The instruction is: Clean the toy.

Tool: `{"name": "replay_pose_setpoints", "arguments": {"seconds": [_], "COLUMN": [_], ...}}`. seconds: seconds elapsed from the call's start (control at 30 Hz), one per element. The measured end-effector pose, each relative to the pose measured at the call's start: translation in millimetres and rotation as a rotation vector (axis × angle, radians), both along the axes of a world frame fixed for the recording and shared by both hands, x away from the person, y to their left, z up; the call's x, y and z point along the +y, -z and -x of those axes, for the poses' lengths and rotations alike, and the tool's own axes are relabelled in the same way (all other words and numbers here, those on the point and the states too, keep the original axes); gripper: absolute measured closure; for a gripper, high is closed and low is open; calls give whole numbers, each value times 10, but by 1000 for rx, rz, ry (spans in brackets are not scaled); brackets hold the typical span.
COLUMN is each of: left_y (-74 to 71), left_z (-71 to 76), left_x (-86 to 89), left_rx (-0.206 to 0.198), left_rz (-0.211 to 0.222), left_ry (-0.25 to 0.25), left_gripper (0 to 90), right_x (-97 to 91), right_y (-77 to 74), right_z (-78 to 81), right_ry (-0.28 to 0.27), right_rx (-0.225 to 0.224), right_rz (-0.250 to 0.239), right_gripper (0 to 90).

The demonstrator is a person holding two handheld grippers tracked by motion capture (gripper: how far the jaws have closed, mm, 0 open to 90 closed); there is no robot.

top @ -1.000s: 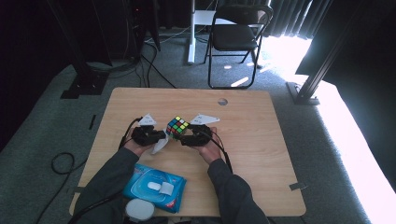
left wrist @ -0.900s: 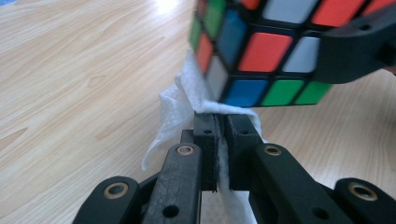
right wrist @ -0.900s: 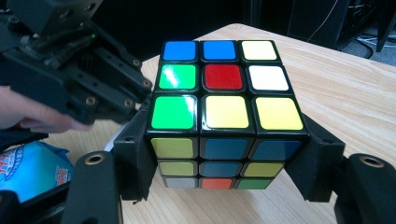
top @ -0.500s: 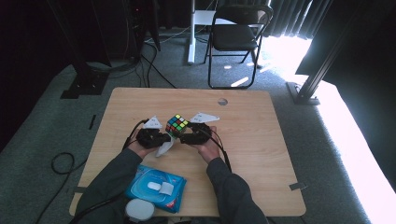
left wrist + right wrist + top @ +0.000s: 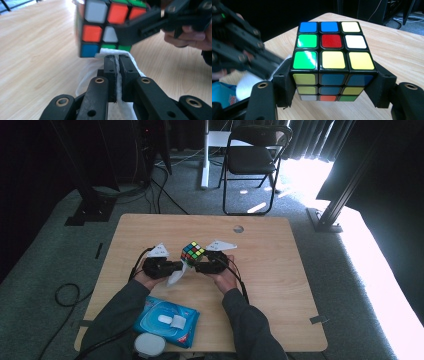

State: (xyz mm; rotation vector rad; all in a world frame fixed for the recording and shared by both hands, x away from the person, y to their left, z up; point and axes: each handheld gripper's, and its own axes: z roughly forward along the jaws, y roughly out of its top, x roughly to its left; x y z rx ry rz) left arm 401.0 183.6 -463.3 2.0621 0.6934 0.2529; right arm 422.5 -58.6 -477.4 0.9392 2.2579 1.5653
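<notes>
A scrambled colour cube (image 5: 193,252) is held above the wooden table (image 5: 280,270), and my right gripper (image 5: 202,266) is shut on its two sides. In the right gripper view the cube (image 5: 332,60) sits between the black jaws of the right gripper (image 5: 332,86), green and yellow stickers on top. My left gripper (image 5: 175,268) is shut on a white wipe (image 5: 176,276). In the left gripper view the wipe (image 5: 117,51) is pinched in the left gripper (image 5: 116,58) and touches the cube's (image 5: 96,30) lower edge.
A blue pack of wipes (image 5: 165,320) and a round white object (image 5: 149,345) lie at the near left edge of the table. A small round hole (image 5: 238,228) is in the far part of the tabletop. A folding chair (image 5: 252,160) stands beyond the table.
My left gripper with the wipe has edged a little to the right, toward the cube. The right gripper and the cube have stayed in place.
</notes>
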Motion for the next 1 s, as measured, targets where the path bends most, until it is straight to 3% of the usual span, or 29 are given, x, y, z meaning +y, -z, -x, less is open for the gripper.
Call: {"name": "replay_pose_setpoints", "arguments": {"seconds": [0.4, 1.0], "left_y": [-67, 70], "left_z": [-23, -114], "left_x": [156, 370], "left_rx": [-22, 10], "left_rz": [21, 10], "left_ry": [-73, -220], "left_gripper": [855, 848], "right_x": [-37, -157], "right_y": [70, 254], "right_z": [24, 38], "right_ry": [0, 38], "right_rx": [-6, 3], "right_rz": [43, 118], "right_gripper": [342, 342]}}
